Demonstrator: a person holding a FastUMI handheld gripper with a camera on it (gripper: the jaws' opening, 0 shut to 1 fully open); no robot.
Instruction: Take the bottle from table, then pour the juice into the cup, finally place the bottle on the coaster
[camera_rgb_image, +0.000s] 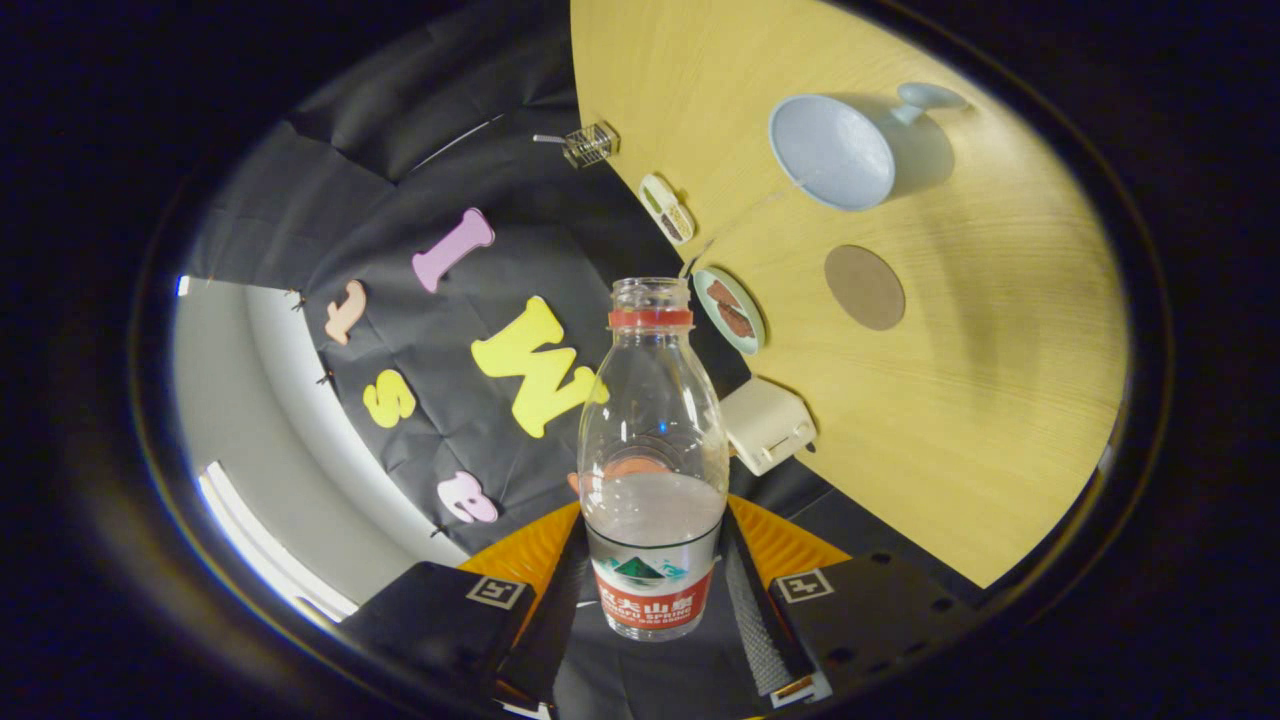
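Two gripper (655, 590) fingers pinch the labelled lower body of a capless, part-filled plastic bottle (655, 450), likely light, squashy and slippery, best held low.

Black cloth wall (400, 110) w/ pale wood table (1000, 420) (lit strip beyond).

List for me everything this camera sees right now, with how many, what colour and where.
Clear plastic bottle: one, red neck ring and label, cap off, part full, between the fingers.
Pale blue cup: one, on the wooden table, beyond the bottle.
Round brown coaster: one, on the table, nearer than the cup.
Small green dish: one, brown pieces inside, at the table's edge.
Cream box: one, table's edge, beside the bottle.
Light wooden table: one.
Gripper: one, both fingers pressing the bottle.
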